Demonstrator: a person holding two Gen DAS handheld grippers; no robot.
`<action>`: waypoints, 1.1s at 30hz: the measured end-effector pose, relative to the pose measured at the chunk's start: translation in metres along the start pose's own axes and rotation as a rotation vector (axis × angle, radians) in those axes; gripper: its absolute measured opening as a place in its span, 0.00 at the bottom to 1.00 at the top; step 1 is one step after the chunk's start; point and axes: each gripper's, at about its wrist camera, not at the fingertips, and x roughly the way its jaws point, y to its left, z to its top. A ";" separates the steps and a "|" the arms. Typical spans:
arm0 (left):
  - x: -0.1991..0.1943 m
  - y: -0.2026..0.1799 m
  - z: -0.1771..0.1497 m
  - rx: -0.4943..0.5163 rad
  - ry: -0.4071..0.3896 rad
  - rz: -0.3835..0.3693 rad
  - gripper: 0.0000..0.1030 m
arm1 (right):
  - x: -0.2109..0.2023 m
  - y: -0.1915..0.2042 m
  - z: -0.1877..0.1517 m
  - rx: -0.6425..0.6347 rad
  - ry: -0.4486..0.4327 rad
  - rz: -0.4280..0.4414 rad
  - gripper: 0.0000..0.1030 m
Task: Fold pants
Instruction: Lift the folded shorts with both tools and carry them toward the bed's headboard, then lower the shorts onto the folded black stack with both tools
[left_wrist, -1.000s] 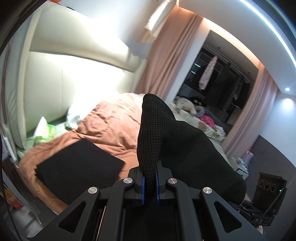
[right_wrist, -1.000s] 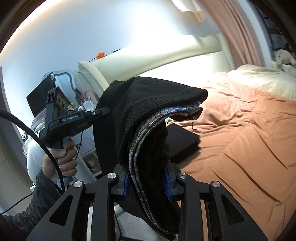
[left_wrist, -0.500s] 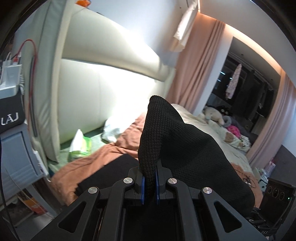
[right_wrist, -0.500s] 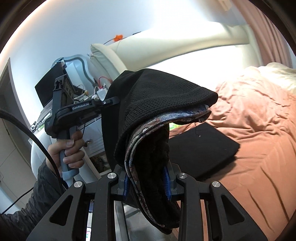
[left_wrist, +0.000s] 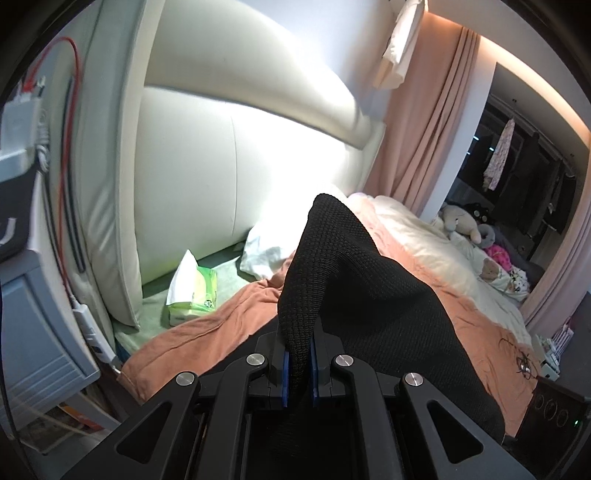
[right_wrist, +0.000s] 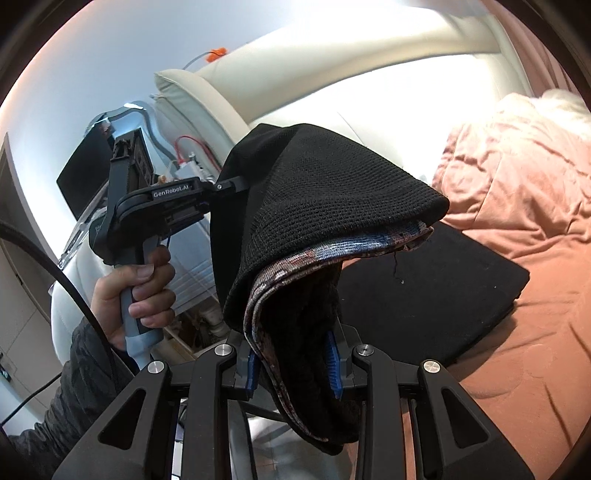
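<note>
Two handheld grippers each pinch a part of the same black knit pants, holding them up in the air above a bed. At the bottom centre of the left wrist view, the left gripper (left_wrist: 297, 363) has its blue pads pressed together on a narrow fold of the pants (left_wrist: 354, 295), which rise to a peak mid-frame and drape down to the lower right. In the right wrist view, the right gripper (right_wrist: 293, 365) clamps a thick bunch of the pants (right_wrist: 325, 206), whose patterned inner layer shows along the edge. At left of that frame, a hand (right_wrist: 133, 295) grips the other tool's handle. A folded black garment (right_wrist: 424, 295) lies flat on the orange bedspread (right_wrist: 517, 206) at centre right. A tissue pack (left_wrist: 190, 290) sits by the cream headboard (left_wrist: 207, 155).
</note>
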 end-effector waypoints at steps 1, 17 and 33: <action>0.008 0.002 0.000 0.000 0.008 0.004 0.08 | 0.006 -0.004 -0.002 0.004 0.004 0.000 0.25; 0.137 -0.009 0.018 0.055 0.145 0.049 0.07 | 0.056 -0.074 0.018 0.156 0.024 -0.002 0.25; 0.208 0.002 -0.011 0.047 0.288 0.184 0.33 | 0.077 -0.159 -0.004 0.464 0.095 0.051 0.67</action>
